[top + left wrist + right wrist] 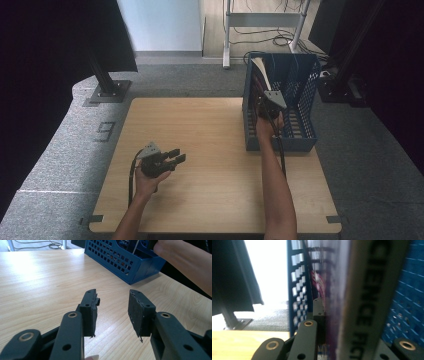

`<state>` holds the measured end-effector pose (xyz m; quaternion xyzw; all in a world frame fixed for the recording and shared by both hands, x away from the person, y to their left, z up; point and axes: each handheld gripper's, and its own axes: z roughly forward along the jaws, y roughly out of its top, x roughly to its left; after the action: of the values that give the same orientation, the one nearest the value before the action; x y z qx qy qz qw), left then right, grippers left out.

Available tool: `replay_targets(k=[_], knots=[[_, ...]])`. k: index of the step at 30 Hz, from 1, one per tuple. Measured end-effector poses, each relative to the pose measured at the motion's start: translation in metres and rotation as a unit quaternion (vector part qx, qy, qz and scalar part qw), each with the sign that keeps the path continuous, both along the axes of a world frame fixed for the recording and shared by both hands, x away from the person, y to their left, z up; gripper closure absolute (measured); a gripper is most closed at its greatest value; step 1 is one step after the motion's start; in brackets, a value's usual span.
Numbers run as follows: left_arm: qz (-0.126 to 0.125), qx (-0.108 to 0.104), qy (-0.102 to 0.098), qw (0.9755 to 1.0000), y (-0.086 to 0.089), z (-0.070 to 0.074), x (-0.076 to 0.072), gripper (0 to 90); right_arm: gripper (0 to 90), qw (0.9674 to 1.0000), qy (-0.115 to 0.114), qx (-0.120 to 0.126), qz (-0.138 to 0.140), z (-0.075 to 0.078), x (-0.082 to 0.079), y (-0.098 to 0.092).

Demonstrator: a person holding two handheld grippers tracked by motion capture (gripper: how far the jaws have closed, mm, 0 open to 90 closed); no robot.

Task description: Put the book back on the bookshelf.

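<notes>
A blue plastic basket (305, 100) stands at the table's right far corner, and a book (261, 70) stands upright inside it against the left wall. My right gripper (267, 102) reaches into the basket and is shut on that book. In the right gripper view the book (367, 302) shows a pale spine with dark lettering. It sits between the jaws of the right gripper (347, 322), and the left pad presses on its cover. My left gripper (175, 156) hovers over the table's left front part. In its own view the left gripper (112, 305) stands open with nothing between its pads.
The wooden table (200, 130) has bare top between my two hands. The basket (117, 260) has perforated walls (297, 290). A person's right forearm (185, 260) stretches to it. Grey carpet, a black stand base (107, 92) and a white frame with cables (265, 30) lie beyond the table.
</notes>
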<state>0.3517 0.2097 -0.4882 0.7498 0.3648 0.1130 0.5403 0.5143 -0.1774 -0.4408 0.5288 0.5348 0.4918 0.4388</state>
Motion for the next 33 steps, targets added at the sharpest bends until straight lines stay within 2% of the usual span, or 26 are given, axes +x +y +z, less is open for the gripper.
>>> replay_targets(k=[4,6,10,13,16,25,33], knots=[[-0.002,0.000,-0.002,1.0000,-0.002,0.001,-0.001,58.9,79.9,0.9994,0.002,-0.010,0.033,0.001,-0.003,0.006],[-0.003,0.001,-0.003,1.0000,-0.002,0.001,-0.002,58.9,74.9,0.9986,0.005,-0.010,0.052,0.001,-0.004,0.009],[-0.004,0.000,-0.004,1.0000,-0.003,0.002,-0.002,58.8,65.8,0.9972,0.007,-0.017,0.072,0.003,-0.005,0.012],[-0.005,0.001,-0.004,1.0000,-0.003,0.002,-0.003,58.8,61.8,0.9961,0.013,-0.014,0.086,0.003,-0.006,0.011],[-0.006,0.002,-0.003,1.0000,-0.004,0.002,-0.003,58.8,57.9,0.9949,0.019,0.000,0.099,0.003,-0.007,0.009],[-0.010,0.003,-0.002,0.9999,-0.006,0.001,-0.003,58.7,48.6,0.9932,0.031,-0.011,0.112,0.006,-0.012,0.008],[-0.011,0.004,-0.002,0.9999,-0.007,0.002,-0.003,58.7,42.1,0.9925,0.029,-0.003,0.118,0.010,-0.020,0.005]])
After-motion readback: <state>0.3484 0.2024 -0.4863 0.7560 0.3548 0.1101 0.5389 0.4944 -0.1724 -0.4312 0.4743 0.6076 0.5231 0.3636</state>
